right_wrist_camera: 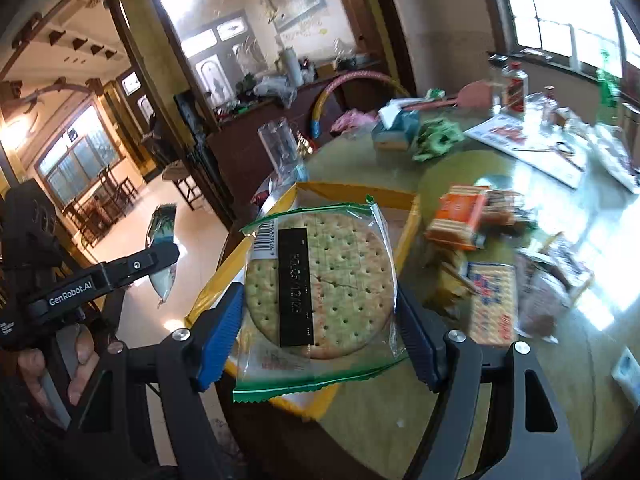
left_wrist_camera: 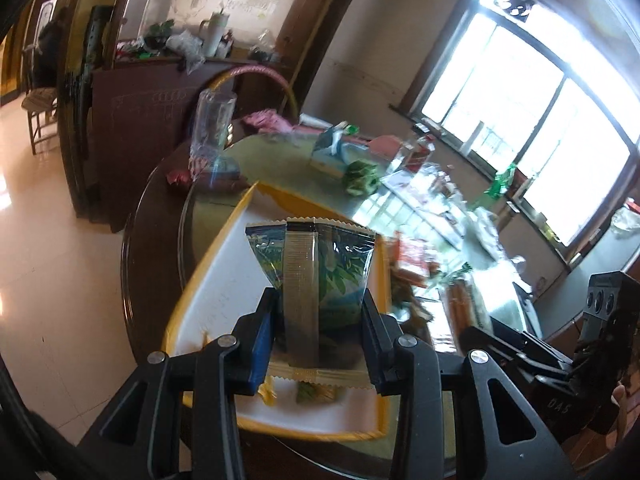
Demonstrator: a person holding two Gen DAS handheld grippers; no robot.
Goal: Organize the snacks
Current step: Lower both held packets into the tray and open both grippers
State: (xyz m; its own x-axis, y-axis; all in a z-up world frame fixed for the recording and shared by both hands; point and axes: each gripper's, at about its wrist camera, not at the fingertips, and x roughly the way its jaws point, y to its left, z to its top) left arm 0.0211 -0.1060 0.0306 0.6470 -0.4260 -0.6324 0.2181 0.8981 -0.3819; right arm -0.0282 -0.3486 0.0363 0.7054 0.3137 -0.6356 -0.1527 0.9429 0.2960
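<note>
**Both tongs loaded above the yellow tray**

Left gripper [left_wrist_camera: 320, 320] pinches a green-printed snack sachet [left_wrist_camera: 312, 264]; right gripper [right_wrist_camera: 320, 320] clamps a clear-wrapped round cracker [right_wrist_camera: 318, 284], both over the yellow-rimmed tray [left_wrist_camera: 224, 240]. Lowering each flat before releasing would likely keep the cracker whole. Loose snack packs [right_wrist_camera: 460, 220] lie at two o'clock. Legible: "GenRobot.AI" on the left tool; the cracker's date stamp is unreadable.
</note>
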